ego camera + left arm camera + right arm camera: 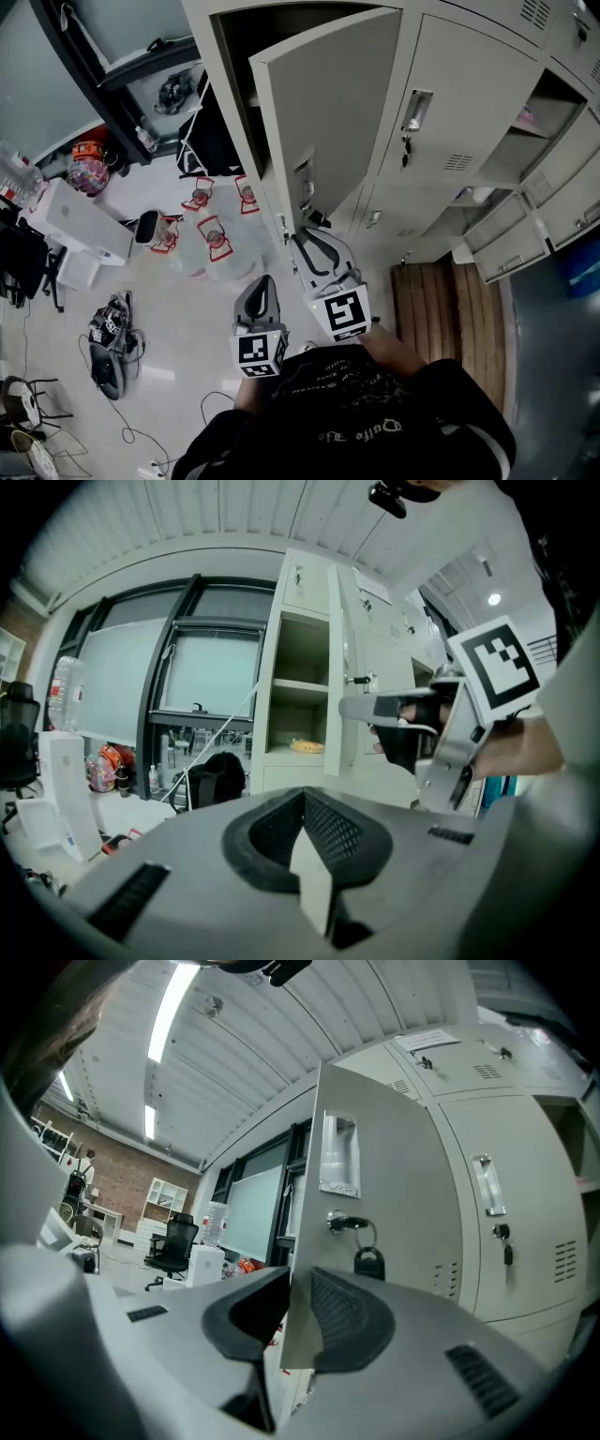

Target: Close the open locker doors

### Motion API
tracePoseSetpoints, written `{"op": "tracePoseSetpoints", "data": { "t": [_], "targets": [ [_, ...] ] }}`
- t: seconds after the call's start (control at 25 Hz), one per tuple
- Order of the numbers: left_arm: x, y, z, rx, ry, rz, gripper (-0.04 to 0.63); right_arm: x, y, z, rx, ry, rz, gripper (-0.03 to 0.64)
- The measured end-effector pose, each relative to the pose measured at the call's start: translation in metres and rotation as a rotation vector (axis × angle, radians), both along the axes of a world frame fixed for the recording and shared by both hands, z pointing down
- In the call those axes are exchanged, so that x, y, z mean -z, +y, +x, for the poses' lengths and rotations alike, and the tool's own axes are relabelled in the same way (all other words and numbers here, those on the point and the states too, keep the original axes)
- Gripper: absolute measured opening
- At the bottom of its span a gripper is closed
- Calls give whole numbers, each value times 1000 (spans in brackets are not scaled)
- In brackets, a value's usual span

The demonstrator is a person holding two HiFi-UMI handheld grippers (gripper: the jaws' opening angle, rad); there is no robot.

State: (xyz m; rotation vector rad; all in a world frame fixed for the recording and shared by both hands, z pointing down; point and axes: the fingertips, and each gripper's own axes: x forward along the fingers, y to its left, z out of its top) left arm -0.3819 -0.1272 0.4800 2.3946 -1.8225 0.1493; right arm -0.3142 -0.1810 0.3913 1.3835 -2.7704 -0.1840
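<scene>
The open locker door stands swung out from the leftmost column of the lockers, with a key and its black tag hanging in the lock. Your right gripper has its jaws pressed on the door's free edge, only as far apart as the thin sheet. Your left gripper hangs just beside it, jaws together and empty. Water jugs stand on the floor beyond.
</scene>
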Motion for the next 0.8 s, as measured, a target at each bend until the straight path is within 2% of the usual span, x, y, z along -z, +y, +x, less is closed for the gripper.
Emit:
{"op": "tracePoseSetpoints", "data": {
  "t": [0.32,0.6,0.8],
  "targets": [
    [-6,-3,-31,11,40,-1,8,1,-31,-28,-73,8,0,69],
    [-1,-12,-58,27,58,38,8,1,-58,-46,-114,16,-27,66],
    [3,-13,-74,48,105,67,8,1,-75,-55,-141,25,-48,64]
  ]
}}
